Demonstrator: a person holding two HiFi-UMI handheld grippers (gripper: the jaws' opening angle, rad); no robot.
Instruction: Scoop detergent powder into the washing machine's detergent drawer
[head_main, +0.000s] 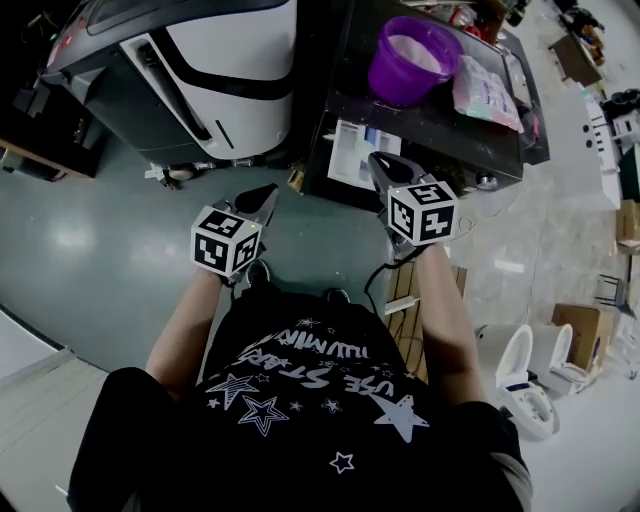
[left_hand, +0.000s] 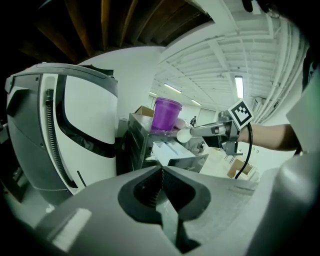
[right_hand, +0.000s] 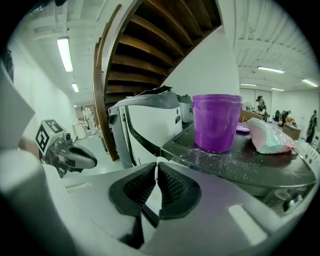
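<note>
Clamped a white spoon (left_hand: 183, 135) in the right claw (right_hand: 154, 167), just short of the pulled-out drawer (head_main: 350, 150) at 12 o'clock, with the left claw (left_hand: 161, 172) closed on nothing. Could easily have twisted the thin handle and spilled any scoopful onto the floor (head_main: 130, 260) beside the drawer.

Purple tub (right_hand: 216, 122), white scoop (left_hand: 183, 135), black-and-white square-patterned marker cubes (head_main: 226, 240), black shirt (head_main: 300, 445) with white stars

A tub (head_main: 412, 58) is sitting on the far washing machine (head_main: 440, 135), a bag (head_main: 485, 92) lying just right of it. Another appliance (head_main: 225, 70) is standing to their left.
</note>
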